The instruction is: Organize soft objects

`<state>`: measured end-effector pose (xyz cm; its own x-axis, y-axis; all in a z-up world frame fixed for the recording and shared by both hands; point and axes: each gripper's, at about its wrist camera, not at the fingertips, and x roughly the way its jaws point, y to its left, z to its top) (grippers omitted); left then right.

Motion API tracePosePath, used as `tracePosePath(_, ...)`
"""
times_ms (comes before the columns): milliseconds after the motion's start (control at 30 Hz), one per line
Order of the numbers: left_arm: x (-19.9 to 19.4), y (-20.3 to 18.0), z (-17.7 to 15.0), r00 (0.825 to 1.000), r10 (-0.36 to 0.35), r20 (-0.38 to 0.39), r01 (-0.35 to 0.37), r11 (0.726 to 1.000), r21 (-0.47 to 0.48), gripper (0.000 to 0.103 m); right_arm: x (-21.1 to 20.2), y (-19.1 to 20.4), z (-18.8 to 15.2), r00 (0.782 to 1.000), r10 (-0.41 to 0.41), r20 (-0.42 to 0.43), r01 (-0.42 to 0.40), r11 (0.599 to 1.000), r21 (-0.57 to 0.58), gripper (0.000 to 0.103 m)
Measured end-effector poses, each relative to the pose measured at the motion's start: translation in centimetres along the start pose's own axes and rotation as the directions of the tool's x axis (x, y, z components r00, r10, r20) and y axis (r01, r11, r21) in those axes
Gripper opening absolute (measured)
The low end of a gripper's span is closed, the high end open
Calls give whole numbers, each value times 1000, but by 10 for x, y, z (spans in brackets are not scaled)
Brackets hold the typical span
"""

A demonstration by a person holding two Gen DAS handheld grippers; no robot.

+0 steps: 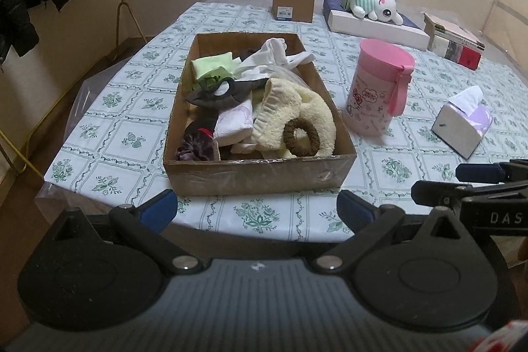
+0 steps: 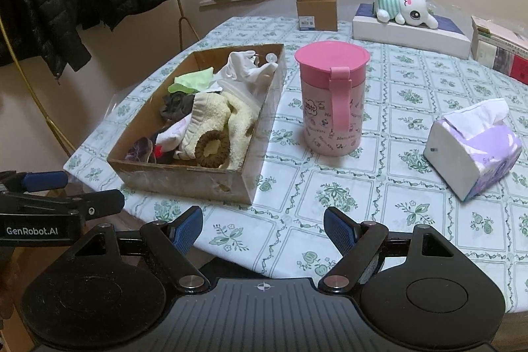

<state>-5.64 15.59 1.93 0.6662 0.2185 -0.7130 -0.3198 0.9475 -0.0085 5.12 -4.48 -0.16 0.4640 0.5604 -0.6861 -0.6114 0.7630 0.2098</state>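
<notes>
The shallow brown cardboard box (image 1: pixel 257 177), at centre frame on the floral-patterned tabletop (image 1: pixel 109 127), holds the soft things. The fluffy cream towel (image 1: pixel 316 111) looks light and floppy; pinch a bunched fold. The brown fabric hair ring (image 1: pixel 302 137) suits a rim grip. The left tool (image 1: pixel 257 208) and right tool (image 2: pixel 263 228) stand wide apart, empty.

"GenRobot.AI" stands on the left gripper (image 2: pixel 62 192); "DAS" on the right gripper (image 1: pixel 462 180).

Dim, warm indoor light, soft shadows, sharp focus, strong fisheye bending at edges.
</notes>
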Motion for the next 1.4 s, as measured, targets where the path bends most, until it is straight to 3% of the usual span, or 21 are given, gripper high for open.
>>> tracePosePath(1400,4,1,3,1000,17,6,-17,1000,-6,102,4,-2,0,1000,-2,-13,2,1000,10,80)
